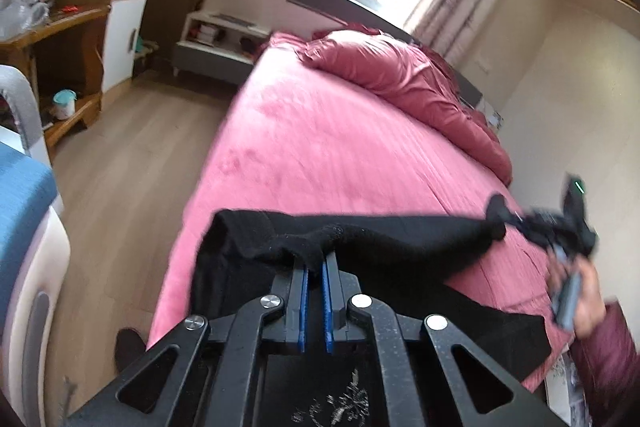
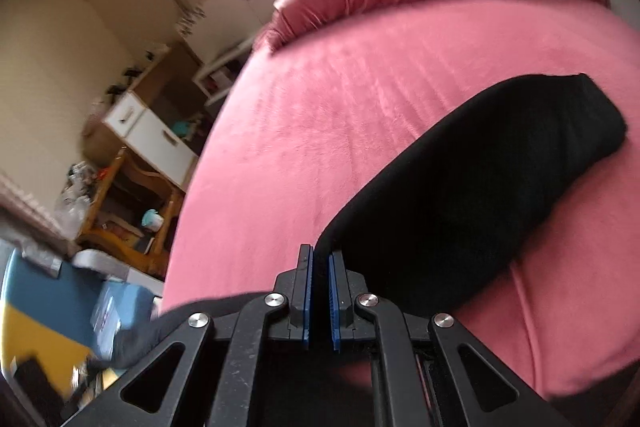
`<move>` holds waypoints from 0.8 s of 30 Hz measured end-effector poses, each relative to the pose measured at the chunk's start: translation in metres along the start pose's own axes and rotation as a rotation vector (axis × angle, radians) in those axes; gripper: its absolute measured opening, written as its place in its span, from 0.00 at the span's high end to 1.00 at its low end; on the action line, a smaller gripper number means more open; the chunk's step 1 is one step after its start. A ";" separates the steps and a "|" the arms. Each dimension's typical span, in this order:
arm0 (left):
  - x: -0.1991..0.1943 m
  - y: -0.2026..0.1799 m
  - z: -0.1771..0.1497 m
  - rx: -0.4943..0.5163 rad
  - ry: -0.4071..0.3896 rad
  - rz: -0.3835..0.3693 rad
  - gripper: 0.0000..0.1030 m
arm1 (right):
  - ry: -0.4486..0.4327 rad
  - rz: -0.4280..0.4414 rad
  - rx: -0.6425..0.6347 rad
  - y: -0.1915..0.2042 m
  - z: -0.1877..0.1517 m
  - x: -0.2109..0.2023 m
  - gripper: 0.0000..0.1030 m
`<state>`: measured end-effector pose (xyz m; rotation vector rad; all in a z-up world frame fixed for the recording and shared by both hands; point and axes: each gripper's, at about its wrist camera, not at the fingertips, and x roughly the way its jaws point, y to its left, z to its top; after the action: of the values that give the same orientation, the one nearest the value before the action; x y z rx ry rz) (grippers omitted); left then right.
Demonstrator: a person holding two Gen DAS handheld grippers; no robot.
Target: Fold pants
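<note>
Black pants (image 1: 360,239) are held up across the near edge of a pink bed (image 1: 320,147). My left gripper (image 1: 316,259) is shut on a fold of the pants' edge, which bunches over its blue pads. My right gripper (image 1: 560,227) shows blurred at the right of the left wrist view, pinching the far end of the same stretched edge. In the right wrist view my right gripper (image 2: 320,259) is shut on the black cloth (image 2: 460,195), which runs away to the right over the bed (image 2: 320,107) and hangs below the fingers.
A heaped pink duvet (image 1: 400,75) lies at the head of the bed by the window. Wooden floor (image 1: 132,155), a wooden desk (image 1: 48,39), a white cabinet (image 1: 124,23) and a low white shelf (image 1: 216,39) stand to the left. A blue seat (image 1: 20,183) is near left.
</note>
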<state>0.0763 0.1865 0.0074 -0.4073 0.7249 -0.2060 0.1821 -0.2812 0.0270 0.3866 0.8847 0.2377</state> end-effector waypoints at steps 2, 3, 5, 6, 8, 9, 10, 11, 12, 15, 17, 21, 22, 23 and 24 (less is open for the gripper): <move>-0.002 0.009 0.001 -0.037 0.012 -0.005 0.95 | -0.002 0.033 -0.017 0.001 -0.026 -0.018 0.93; -0.002 0.014 -0.001 -0.068 0.022 -0.012 0.95 | 0.004 0.034 -0.025 0.004 -0.038 -0.028 0.93; -0.003 0.023 -0.007 -0.120 0.042 -0.026 0.95 | 0.017 0.031 -0.031 0.002 -0.065 -0.040 0.93; -0.005 0.027 -0.012 -0.145 0.055 -0.029 0.95 | 0.035 0.027 -0.033 -0.001 -0.080 -0.043 0.93; -0.006 0.033 -0.021 -0.180 0.081 -0.033 0.95 | 0.061 0.002 -0.035 -0.011 -0.104 -0.046 0.93; -0.007 0.038 -0.029 -0.201 0.101 -0.033 0.95 | 0.077 0.003 -0.019 -0.015 -0.116 -0.045 0.93; -0.007 0.040 -0.033 -0.206 0.115 -0.028 0.94 | 0.094 0.003 -0.006 -0.019 -0.127 -0.043 0.93; -0.007 0.041 -0.039 -0.206 0.132 -0.021 0.94 | 0.105 -0.006 -0.003 -0.021 -0.134 -0.039 0.93; -0.006 0.043 -0.046 -0.206 0.152 -0.012 0.94 | 0.117 -0.020 -0.002 -0.023 -0.142 -0.036 0.93; -0.005 0.048 -0.064 -0.225 0.202 0.016 0.91 | 0.149 -0.030 0.009 -0.029 -0.158 -0.024 0.93; -0.007 0.053 -0.072 -0.259 0.215 0.026 0.87 | 0.157 -0.057 -0.012 -0.031 -0.165 -0.020 0.93; -0.014 0.065 -0.084 -0.348 0.217 0.024 0.77 | 0.162 -0.075 -0.019 -0.033 -0.170 -0.016 0.93; -0.016 0.068 -0.086 -0.374 0.218 0.010 0.74 | 0.167 -0.079 -0.023 -0.033 -0.172 -0.014 0.93; -0.015 0.071 -0.087 -0.405 0.225 -0.008 0.73 | 0.171 -0.083 -0.028 -0.033 -0.174 -0.014 0.93; -0.016 0.074 -0.090 -0.441 0.231 -0.026 0.72 | 0.174 -0.092 -0.037 -0.032 -0.174 -0.011 0.93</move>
<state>0.0067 0.2326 -0.0755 -0.8220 0.9965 -0.1164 0.0395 -0.2739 -0.0778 0.2932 1.0657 0.2045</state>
